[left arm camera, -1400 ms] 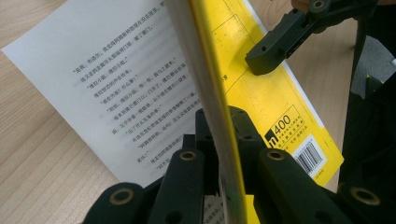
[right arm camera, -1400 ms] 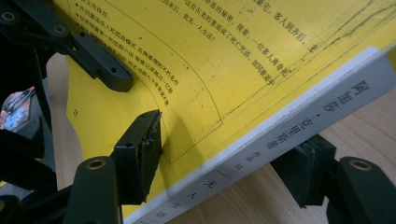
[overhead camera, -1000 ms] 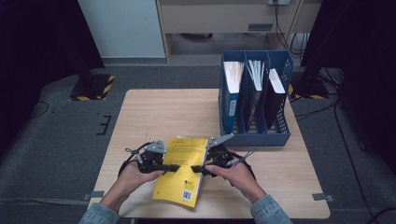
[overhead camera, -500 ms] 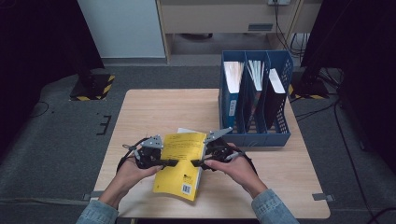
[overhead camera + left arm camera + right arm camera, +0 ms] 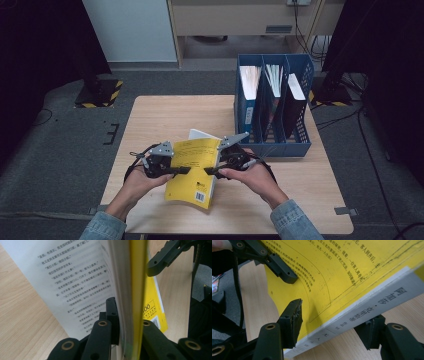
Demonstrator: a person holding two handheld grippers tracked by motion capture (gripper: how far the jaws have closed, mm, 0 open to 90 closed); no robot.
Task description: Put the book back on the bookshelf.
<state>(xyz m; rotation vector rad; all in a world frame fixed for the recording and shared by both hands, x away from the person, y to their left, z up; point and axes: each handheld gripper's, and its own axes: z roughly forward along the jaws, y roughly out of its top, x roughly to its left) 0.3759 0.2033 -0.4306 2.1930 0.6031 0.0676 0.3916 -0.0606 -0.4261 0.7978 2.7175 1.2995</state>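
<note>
A yellow paperback book (image 5: 196, 154) is held just above the wooden table (image 5: 165, 115), between my two grippers. My left gripper (image 5: 183, 170) is shut on the book's left edge. In the left gripper view its jaws (image 5: 128, 323) clamp the yellow cover and a block of pages, and a printed white page (image 5: 75, 280) fans out to one side. My right gripper (image 5: 210, 171) has just been closing. Its jaws (image 5: 334, 320) straddle the grey spine (image 5: 372, 305), one pad on the yellow cover (image 5: 332, 270), the other under the book. The left gripper's jaw (image 5: 283, 271) rests on the cover farther off.
A blue three-slot file holder (image 5: 272, 143) with books and papers stands at the table's back right, close behind my right hand. Bare table lies to the left and behind the book. The table's front edge runs under the forearms.
The right hand has risen a little, and the book's right side has come up with it. The book has also shifted slightly toward the file holder. The left hand has stayed put.
</note>
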